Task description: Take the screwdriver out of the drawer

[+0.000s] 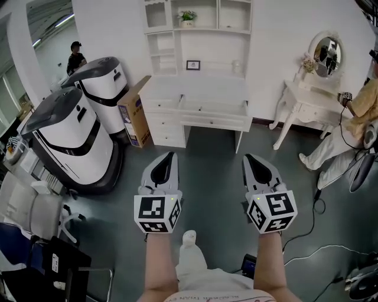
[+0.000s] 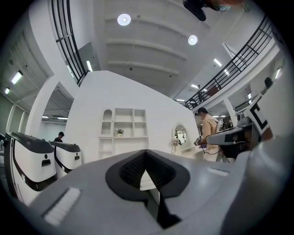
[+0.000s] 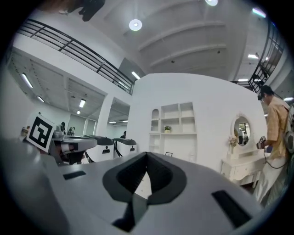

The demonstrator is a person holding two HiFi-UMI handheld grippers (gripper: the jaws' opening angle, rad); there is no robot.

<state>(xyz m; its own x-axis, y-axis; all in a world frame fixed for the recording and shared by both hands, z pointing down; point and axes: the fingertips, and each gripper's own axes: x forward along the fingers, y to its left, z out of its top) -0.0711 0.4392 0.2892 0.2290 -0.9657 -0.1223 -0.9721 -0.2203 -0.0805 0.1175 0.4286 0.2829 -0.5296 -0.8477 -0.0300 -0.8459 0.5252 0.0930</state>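
So my left gripper (image 1: 171, 155) and right gripper (image 1: 248, 157) are both pinched together on nothing: smooth grey shells, ribbed black pads (image 2: 131, 169). Can't read the cardboard box (image 1: 134, 115) print by the white desk (image 1: 201, 88).

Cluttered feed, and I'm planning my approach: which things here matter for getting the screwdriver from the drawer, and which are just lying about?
Job: white desk with drawers; left gripper and right gripper, both shut, empty; screwdriver not visible.

Lying about: brown cardboard box; two white-and-black machines; white vanity table with oval mirror; small potted plant.
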